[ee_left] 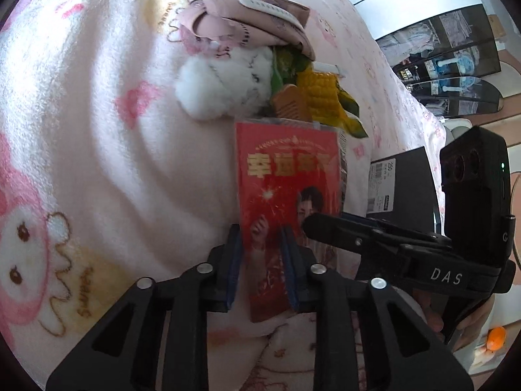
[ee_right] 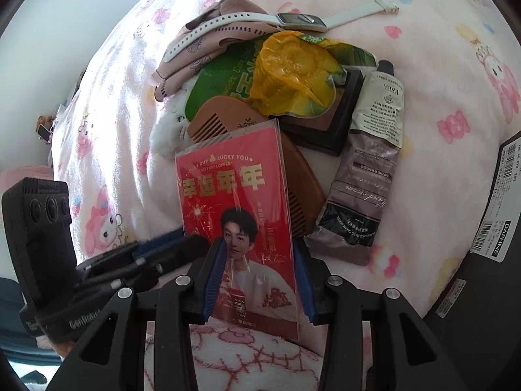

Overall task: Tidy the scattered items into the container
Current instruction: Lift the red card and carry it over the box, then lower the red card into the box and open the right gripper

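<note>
While pinched between the right gripper's (ee_right: pixel 257 280) pads, red, glossy, gold-lettered, portrait-printed: one card packet (ee_right: pixel 234 195). Left gripper (ee_left: pixel 262 257): grip unclear. Right, one hand-cream tube (ee_right: pixel 364 169); far, one white watch (ee_right: pixel 299 21).

You've got a pink cartoon-print blanket (ee_left: pixel 97 114) spread underneath (fleecy, rumpled); beyond the blanket's far edge stands a dark glossy cabinet (ee_left: pixel 449 65).
</note>
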The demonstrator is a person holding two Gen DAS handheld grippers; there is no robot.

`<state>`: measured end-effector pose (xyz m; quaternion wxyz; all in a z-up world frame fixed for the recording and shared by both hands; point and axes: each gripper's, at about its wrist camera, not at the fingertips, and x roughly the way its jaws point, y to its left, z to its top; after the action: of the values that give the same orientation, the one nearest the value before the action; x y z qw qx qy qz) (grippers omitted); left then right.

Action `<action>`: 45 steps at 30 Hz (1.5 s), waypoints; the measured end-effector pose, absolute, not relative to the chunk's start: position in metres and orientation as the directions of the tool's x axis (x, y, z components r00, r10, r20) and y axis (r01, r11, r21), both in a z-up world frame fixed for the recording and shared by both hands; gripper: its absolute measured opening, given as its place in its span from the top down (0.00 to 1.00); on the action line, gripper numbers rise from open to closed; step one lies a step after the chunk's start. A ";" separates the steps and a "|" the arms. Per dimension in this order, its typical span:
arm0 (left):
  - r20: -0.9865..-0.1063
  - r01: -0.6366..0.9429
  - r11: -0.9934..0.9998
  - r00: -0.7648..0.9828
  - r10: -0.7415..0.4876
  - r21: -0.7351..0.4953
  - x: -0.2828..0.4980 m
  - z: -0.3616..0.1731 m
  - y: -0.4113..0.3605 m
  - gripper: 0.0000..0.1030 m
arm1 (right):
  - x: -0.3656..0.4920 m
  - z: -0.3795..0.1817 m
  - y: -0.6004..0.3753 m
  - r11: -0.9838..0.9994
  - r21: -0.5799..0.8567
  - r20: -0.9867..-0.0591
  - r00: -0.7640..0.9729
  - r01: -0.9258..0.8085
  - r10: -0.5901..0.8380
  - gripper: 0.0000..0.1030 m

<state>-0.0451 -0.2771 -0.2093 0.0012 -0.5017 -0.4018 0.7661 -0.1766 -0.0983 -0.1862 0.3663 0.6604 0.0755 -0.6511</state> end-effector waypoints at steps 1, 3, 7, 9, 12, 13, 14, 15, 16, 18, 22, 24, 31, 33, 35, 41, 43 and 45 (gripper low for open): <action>-0.770 0.393 -0.690 -0.505 0.391 -0.608 -0.045 -0.203 -0.275 0.79 | -0.177 -0.183 -0.095 -0.725 0.382 -0.915 0.122 0.573 -0.385 0.66; -0.760 0.374 -0.701 -0.529 0.377 -0.608 -0.044 -0.187 -0.275 0.82 | -0.177 -0.173 -0.087 -0.732 0.390 -0.906 0.092 0.558 -0.412 0.66; -0.725 0.318 -0.725 -0.592 0.352 -0.611 -0.043 -0.142 -0.277 0.82 | -0.176 -0.136 -0.069 -0.718 0.430 -0.869 0.034 0.547 -0.494 0.66; -0.700 0.277 -0.739 -0.624 0.348 -0.614 -0.043 -0.117 -0.272 0.82 | -0.174 -0.110 -0.059 -0.712 0.432 -0.850 -0.014 0.553 -0.527 0.66; -0.655 0.200 -0.759 -0.664 0.361 -0.620 -0.044 -0.080 -0.257 0.82 | -0.160 -0.069 -0.044 -0.716 0.416 -0.821 -0.107 0.561 -0.560 0.66; -0.643 0.176 -0.765 -0.672 0.367 -0.620 -0.045 -0.069 -0.251 0.82 | -0.159 -0.057 -0.034 -0.719 0.411 -0.812 -0.134 0.560 -0.569 0.66; -0.633 0.151 -0.770 -0.677 0.376 -0.620 -0.047 -0.060 -0.243 0.82 | -0.156 -0.048 -0.036 -0.725 0.408 -0.803 -0.158 0.555 -0.574 0.66; -0.624 0.130 -0.771 -0.677 0.391 -0.624 -0.050 -0.052 -0.233 0.82 | -0.146 -0.042 -0.029 -0.729 0.409 -0.793 -0.183 0.549 -0.582 0.66; -0.615 0.108 -0.765 -0.670 0.416 -0.635 -0.052 -0.047 -0.223 0.82 | -0.148 -0.033 -0.019 -0.734 0.412 -0.783 -0.202 0.540 -0.588 0.66; -0.598 0.067 -0.753 -0.654 0.462 -0.655 -0.053 -0.041 -0.203 0.82 | -0.144 -0.020 0.004 -0.753 0.408 -0.773 -0.244 0.516 -0.586 0.66; -0.623 -0.005 -0.777 -0.594 0.509 -0.630 -0.069 -0.038 -0.140 0.82 | -0.129 -0.015 0.066 -0.788 0.393 -0.767 -0.304 0.474 -0.565 0.66; -0.639 -0.035 -0.786 -0.560 0.527 -0.617 -0.082 -0.041 -0.106 0.82 | -0.125 -0.023 0.094 -0.804 0.390 -0.769 -0.323 0.449 -0.552 0.66; -0.720 -0.097 -0.823 -0.434 0.541 -0.560 -0.124 -0.076 -0.001 0.82 | -0.143 -0.069 0.177 -0.870 0.384 -0.807 -0.345 0.311 -0.479 0.66; -0.744 -0.103 -0.833 -0.399 0.535 -0.544 -0.135 -0.086 0.019 0.82 | -0.148 -0.083 0.198 -0.880 0.385 -0.814 -0.346 0.280 -0.466 0.65; -0.768 -0.105 -0.847 -0.376 0.519 -0.521 -0.141 -0.094 0.035 0.82 | -0.151 -0.093 0.214 -0.883 0.396 -0.816 -0.344 0.253 -0.465 0.65; -0.829 -0.060 -0.888 -0.335 0.449 -0.456 -0.148 -0.113 0.046 0.82 | -0.158 -0.128 0.229 -0.861 0.472 -0.811 -0.291 0.188 -0.508 0.65; -0.843 -0.055 -0.897 -0.320 0.432 -0.439 -0.147 -0.119 0.049 0.82 | -0.157 -0.136 0.228 -0.863 0.475 -0.818 -0.276 0.173 -0.505 0.65; -0.854 -0.057 -0.904 -0.307 0.419 -0.423 -0.147 -0.123 0.053 0.81 | -0.156 -0.138 0.224 -0.878 0.444 -0.833 -0.278 0.177 -0.477 0.65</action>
<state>-0.1466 0.0531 -0.1226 0.1502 -0.5690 -0.1590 0.7927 -0.1559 0.2245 -0.1384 0.2074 0.5639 -0.1334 -0.7882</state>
